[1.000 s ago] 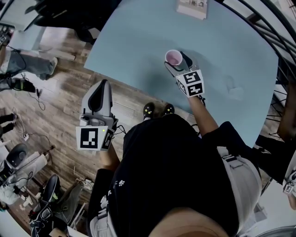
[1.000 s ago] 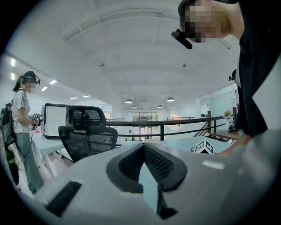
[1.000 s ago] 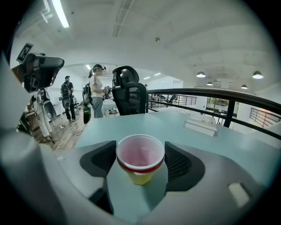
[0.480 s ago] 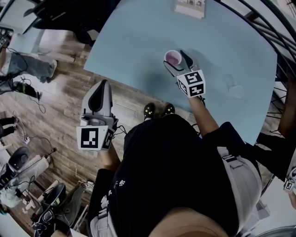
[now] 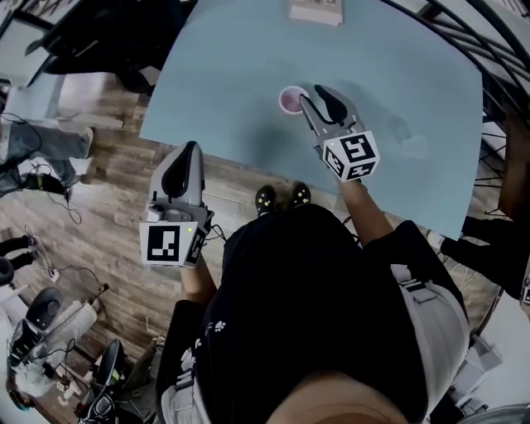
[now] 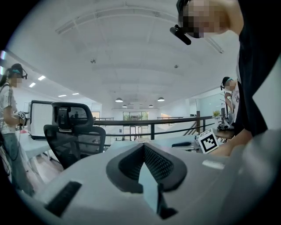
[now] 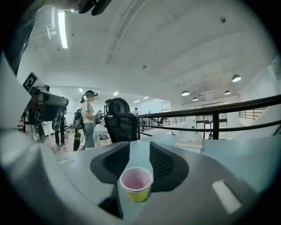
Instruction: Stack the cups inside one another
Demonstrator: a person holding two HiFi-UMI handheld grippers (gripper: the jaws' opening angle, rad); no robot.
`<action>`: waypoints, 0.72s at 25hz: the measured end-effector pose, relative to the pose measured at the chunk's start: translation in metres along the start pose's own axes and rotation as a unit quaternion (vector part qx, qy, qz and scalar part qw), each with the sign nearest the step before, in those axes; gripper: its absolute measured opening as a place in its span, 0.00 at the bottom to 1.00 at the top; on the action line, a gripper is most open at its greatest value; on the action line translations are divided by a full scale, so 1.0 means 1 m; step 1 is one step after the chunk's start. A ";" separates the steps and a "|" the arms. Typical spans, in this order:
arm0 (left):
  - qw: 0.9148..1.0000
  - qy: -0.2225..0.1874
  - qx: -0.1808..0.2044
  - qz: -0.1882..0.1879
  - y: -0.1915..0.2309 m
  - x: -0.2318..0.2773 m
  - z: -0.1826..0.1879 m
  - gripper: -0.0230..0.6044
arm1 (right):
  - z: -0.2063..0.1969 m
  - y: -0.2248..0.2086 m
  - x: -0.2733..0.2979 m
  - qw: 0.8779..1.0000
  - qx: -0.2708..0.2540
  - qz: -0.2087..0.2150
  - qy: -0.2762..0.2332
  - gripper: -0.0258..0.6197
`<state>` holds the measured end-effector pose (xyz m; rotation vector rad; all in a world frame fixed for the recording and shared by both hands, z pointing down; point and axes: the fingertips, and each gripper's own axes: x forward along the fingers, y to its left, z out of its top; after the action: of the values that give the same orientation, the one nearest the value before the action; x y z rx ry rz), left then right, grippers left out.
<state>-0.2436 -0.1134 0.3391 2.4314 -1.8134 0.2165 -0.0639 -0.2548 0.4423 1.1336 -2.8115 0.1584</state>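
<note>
A small cup point(image 5: 290, 100), pink inside and yellow outside, stands upright on the light blue table point(image 5: 397, 74). My right gripper point(image 5: 320, 93) hangs above the table just right of the cup, apart from it. In the right gripper view the cup point(image 7: 136, 183) shows below and in front of the right gripper point(image 7: 139, 145); its jaws are closing with a narrow gap and nothing between them. My left gripper point(image 5: 189, 149) is held over the wooden floor, off the table's left edge. In the left gripper view the left gripper point(image 6: 142, 146) has its tips together and holds nothing.
A white flat box point(image 5: 315, 10) lies at the table's far edge. A black office chair point(image 6: 72, 132) and other people stand beyond the table. A dark railing point(image 5: 497, 50) curves along the right. My shoes point(image 5: 281, 196) are at the table's near edge.
The right gripper, which stood open around the cup, has lifted away from it and its jaws have narrowed. The cup stays on the table. The left gripper has kept still.
</note>
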 end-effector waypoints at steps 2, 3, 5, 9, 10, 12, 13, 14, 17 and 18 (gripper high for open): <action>1.000 -0.002 -0.002 -0.017 -0.004 0.007 0.002 0.02 | 0.006 -0.005 -0.011 1.000 0.001 -0.018 -0.009 0.19; 1.000 -0.003 -0.003 -0.027 -0.006 0.011 0.003 0.02 | 0.008 -0.009 -0.017 1.000 0.003 -0.029 -0.012 0.13; 0.999 -0.003 -0.003 -0.045 -0.010 0.018 0.002 0.02 | 0.010 -0.015 -0.029 0.999 0.006 -0.047 -0.013 0.10; 0.997 0.001 -0.004 -0.075 -0.023 0.031 0.000 0.02 | 0.013 -0.026 -0.055 0.997 0.012 -0.074 -0.022 0.06; 0.997 0.000 -0.003 -0.083 -0.027 0.034 0.001 0.02 | 0.012 -0.029 -0.062 0.996 0.012 -0.083 -0.024 0.06; 0.995 -0.004 -0.003 -0.102 -0.037 0.042 0.003 0.02 | 0.011 -0.037 -0.076 0.994 0.013 -0.103 -0.025 0.06; 0.994 -0.007 -0.002 -0.112 -0.042 0.046 0.004 0.02 | 0.009 -0.040 -0.084 0.993 0.014 -0.113 -0.025 0.06; 0.993 -0.009 -0.001 -0.122 -0.047 0.050 0.004 0.02 | 0.008 -0.044 -0.091 0.992 0.015 -0.123 -0.025 0.06; 0.989 -0.009 0.003 -0.148 -0.060 0.063 0.006 0.02 | 0.005 -0.057 -0.113 0.987 0.016 -0.155 -0.024 0.06; 0.988 -0.008 0.004 -0.157 -0.064 0.067 0.007 0.02 | 0.005 -0.062 -0.120 0.985 0.016 -0.167 -0.024 0.06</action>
<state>-0.1630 -0.1596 0.3445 2.6837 -1.4062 0.1775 0.0649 -0.2179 0.4246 1.6143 -2.6143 0.1500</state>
